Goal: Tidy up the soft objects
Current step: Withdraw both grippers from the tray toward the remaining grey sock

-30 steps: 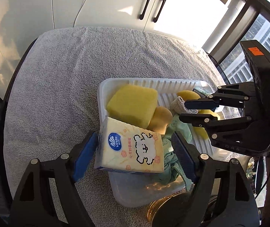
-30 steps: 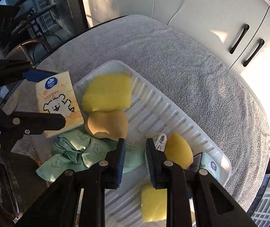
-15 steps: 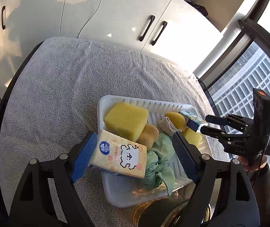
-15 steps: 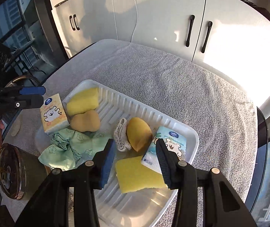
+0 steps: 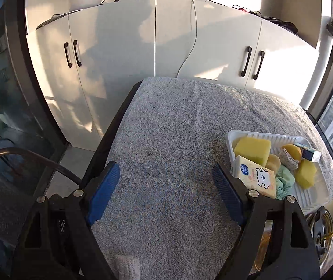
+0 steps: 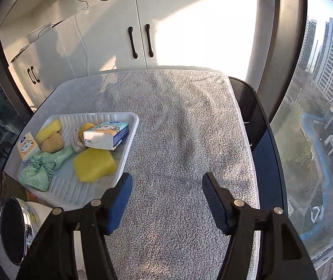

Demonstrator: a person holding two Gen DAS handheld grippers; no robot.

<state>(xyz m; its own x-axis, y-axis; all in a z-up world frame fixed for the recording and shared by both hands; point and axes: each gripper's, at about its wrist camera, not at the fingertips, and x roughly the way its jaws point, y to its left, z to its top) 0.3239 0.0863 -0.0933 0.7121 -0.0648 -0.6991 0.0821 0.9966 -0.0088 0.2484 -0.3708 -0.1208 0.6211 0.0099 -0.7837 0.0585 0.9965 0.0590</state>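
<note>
A white ribbed tray (image 6: 129,144) on the grey towel holds the soft things: a blue tissue pack (image 6: 106,135), yellow sponges (image 6: 94,164), a tan sponge (image 6: 51,142), a green cloth (image 6: 44,168) and a cream tissue pack (image 6: 27,148). My right gripper (image 6: 167,186) hangs over bare towel to the right of the tray; its jaws are opening with nothing between them. In the left wrist view the tray (image 5: 230,140) lies far right, with the cream tissue pack (image 5: 255,179) just beyond my right finger. My left gripper (image 5: 166,177) is open and holds nothing, over bare towel.
The grey towel (image 5: 178,128) covers a dark table. White cabinets (image 6: 143,23) stand behind it. A glass jar with a metal rim (image 6: 12,231) sits near the tray's front corner. A dark chair (image 5: 2,186) stands left of the table, and a tall window (image 6: 318,93) right.
Both grippers pulled back from the tray. The left swung left, so the cream tissue pack is no longer between its fingers. The right swung right and its jaws widened from shut.
</note>
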